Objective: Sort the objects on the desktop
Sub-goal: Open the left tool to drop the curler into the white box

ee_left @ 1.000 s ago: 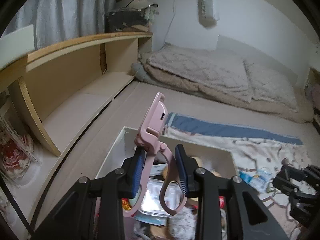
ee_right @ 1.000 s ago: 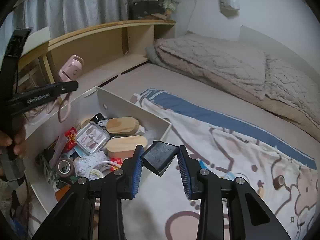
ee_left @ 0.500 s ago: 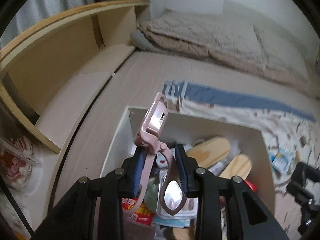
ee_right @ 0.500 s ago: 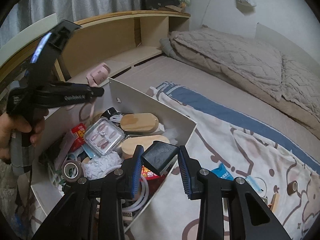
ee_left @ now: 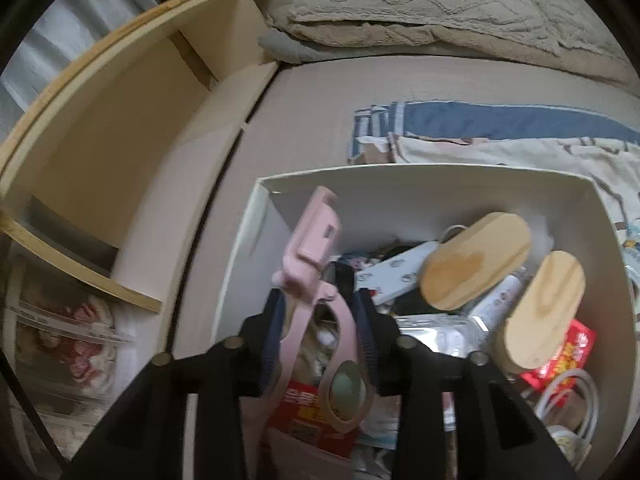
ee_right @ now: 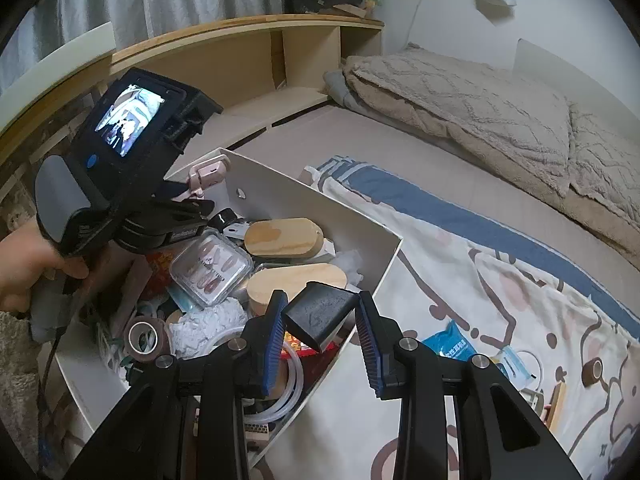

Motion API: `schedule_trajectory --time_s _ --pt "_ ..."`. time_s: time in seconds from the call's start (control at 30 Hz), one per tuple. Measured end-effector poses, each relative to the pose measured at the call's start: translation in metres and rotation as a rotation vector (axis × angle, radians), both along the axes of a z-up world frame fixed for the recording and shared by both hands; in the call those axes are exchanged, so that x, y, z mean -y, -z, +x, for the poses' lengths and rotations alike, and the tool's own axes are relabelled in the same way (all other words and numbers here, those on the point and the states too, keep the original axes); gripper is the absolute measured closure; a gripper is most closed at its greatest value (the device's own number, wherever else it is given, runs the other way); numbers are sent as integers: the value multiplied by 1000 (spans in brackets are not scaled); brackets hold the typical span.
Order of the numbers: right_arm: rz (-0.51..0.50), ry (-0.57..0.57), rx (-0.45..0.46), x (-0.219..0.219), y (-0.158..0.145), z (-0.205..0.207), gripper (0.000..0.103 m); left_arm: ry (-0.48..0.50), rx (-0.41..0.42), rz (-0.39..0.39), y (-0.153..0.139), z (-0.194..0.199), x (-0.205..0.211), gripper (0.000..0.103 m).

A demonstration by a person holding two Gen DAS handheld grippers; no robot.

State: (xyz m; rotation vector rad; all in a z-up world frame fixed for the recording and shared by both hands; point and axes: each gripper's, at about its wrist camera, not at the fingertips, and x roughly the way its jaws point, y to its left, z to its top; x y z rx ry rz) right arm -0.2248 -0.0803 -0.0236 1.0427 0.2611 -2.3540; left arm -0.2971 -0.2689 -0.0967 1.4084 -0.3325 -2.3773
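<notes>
Left gripper [ee_left: 320, 322] dipping lower into white box [ee_left: 420, 172] than before, jaws opening, pink curler [ee_left: 308, 276] still between them. Right gripper [ee_right: 320, 330] staying shut tight on black block [ee_right: 318, 312] over box edge. Wooden blocks [ee_left: 476, 260], clutter crowding box.

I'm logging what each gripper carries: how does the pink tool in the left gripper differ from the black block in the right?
The pink eyelash curler is slim, with looped handles; the black block is short, chunky and boxy. The curler sits between the left gripper jaws as they open, deep over the white box; the block is clamped in the shut right gripper at the box's near wall. Both hang above the cluttered box.
</notes>
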Motion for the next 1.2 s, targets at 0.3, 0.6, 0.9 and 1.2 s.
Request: schedule_trajectory --time_s 0.3,0.6,0.9,1.2 --pt "-5 -2 6 6 0 3 68 9 -103 59 -27 13 8 42" --pt "-28 -47 41 21 1 16 68 29 -163 103 -41 32 8 42" --pt "-135 -134 140 58 7 41 68 6 -254 158 -64 57 24 32" --pt "-192 -223 239 103 25 66 68 -81 -343 164 -76 81 60 24"
